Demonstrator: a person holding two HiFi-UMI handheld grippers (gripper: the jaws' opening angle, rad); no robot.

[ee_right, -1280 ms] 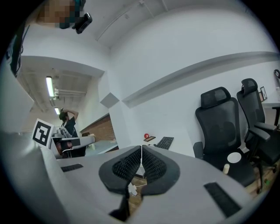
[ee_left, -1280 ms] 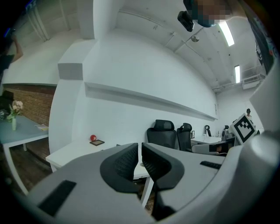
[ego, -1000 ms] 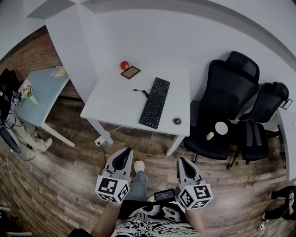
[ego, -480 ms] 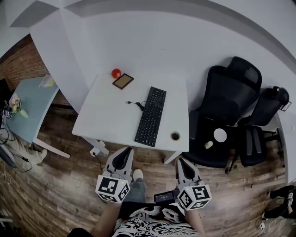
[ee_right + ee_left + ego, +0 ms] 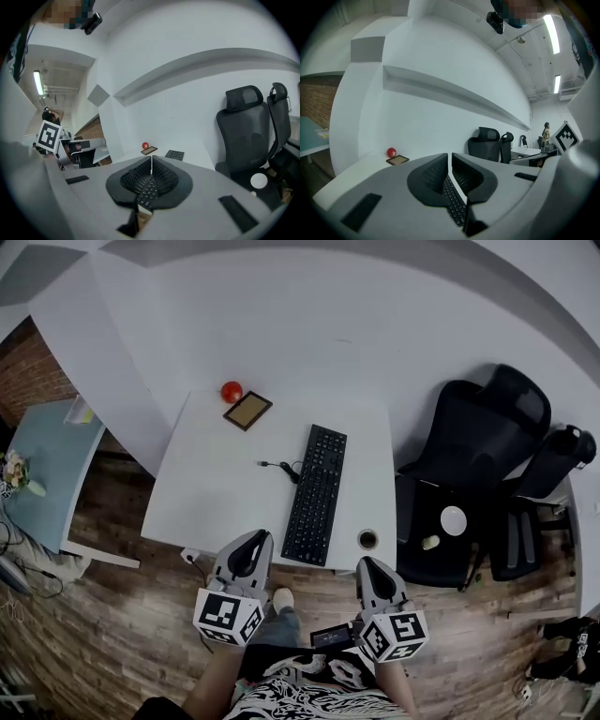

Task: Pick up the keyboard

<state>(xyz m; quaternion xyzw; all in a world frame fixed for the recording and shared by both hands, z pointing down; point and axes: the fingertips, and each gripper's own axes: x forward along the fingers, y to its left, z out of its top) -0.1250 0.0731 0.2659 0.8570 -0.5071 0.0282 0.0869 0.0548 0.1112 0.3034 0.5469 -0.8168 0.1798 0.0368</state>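
Black rectangular keyboard (image 5: 316, 494) lies lengthwise on the white tabletop (image 5: 211, 498), right of centre, with its cable curled at its left side. The left gripper (image 5: 255, 542) and right gripper (image 5: 367, 565) hover at the tabletop's near edge, one on each side of the keyboard's near end, neither touching it. The fingers of both are pressed together on nothing. A red ball (image 5: 231, 391) and a brown framed square (image 5: 247, 411) sit at the far left corner. A small dark cup (image 5: 367, 539) stands near the front right corner.
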